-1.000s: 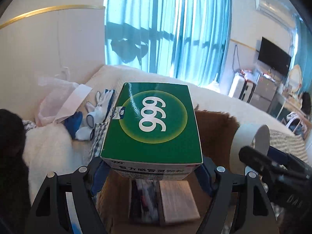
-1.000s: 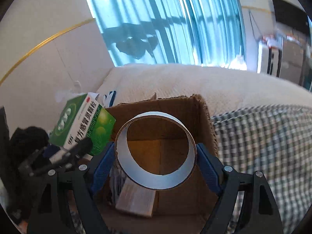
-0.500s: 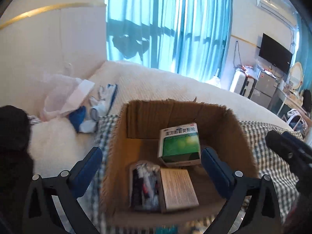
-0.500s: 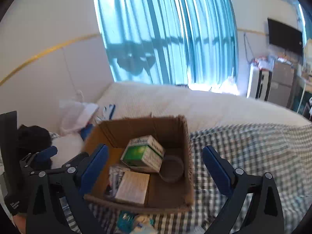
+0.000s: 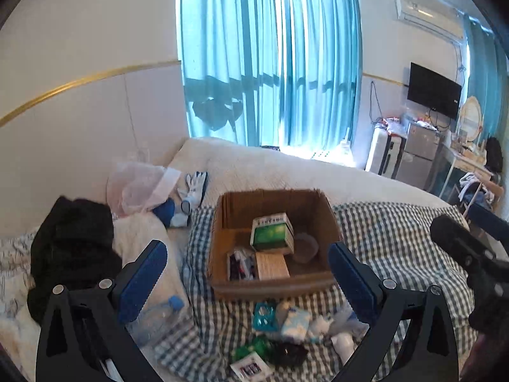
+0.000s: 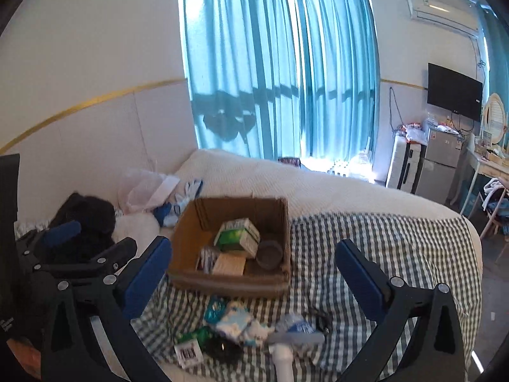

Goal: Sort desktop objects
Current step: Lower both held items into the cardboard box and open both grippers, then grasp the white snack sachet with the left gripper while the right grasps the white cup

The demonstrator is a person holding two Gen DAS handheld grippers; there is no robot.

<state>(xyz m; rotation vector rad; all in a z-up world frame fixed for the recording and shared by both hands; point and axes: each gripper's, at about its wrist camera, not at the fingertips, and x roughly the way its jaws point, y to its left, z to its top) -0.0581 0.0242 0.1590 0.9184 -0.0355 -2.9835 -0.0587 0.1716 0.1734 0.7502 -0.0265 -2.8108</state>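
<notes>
Both tongs gape wide, empty — left tongs [image 5: 248,273], right tongs [image 6: 253,270] — above the cardboard box [image 5: 273,281], green medicine box [image 5: 272,234] and tape roll [image 6: 269,253] inside.

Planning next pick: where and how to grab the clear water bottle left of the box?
Grip the water bottle across its mid-body, coming from above with the left gripper. It lies on its side, blue cap toward the cardboard box, so the round barrel offers the fingers two opposite sides.
</notes>
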